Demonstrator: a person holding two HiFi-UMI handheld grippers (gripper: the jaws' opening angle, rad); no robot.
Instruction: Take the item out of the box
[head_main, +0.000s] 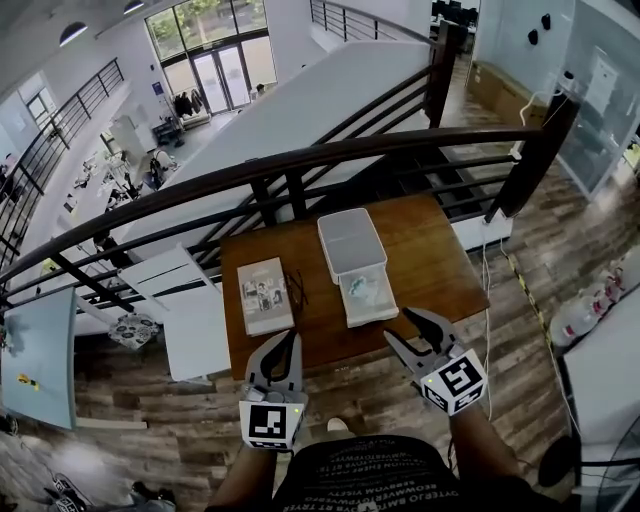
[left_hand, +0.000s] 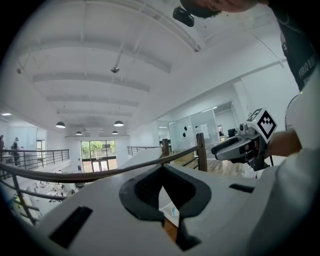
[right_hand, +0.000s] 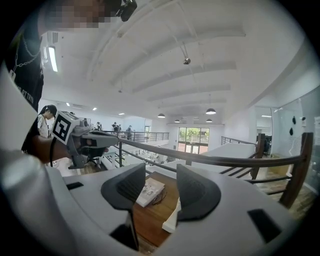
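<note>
Bottom centre, short of the brown wooden table (head_main: 440, 262): left grey hand-held gripper (head_main: 292, 339) level, tips closed together, empty. Beside it, right grey gripper (head_main: 397, 324) tilted slightly downward, jaws wide, holding nothing.

No word or number can be read with certainty. White lettering is printed across the black shirt (head_main: 360, 482) at 6 o'clock in the head view, but it is seen upside down and too small to be made out. A black-and-white square code marker (head_main: 271, 424) is borne on the left gripper (head_main: 293, 337), and another (head_main: 458, 380) on the right gripper (head_main: 400, 324). No letters are carried by either.
</note>
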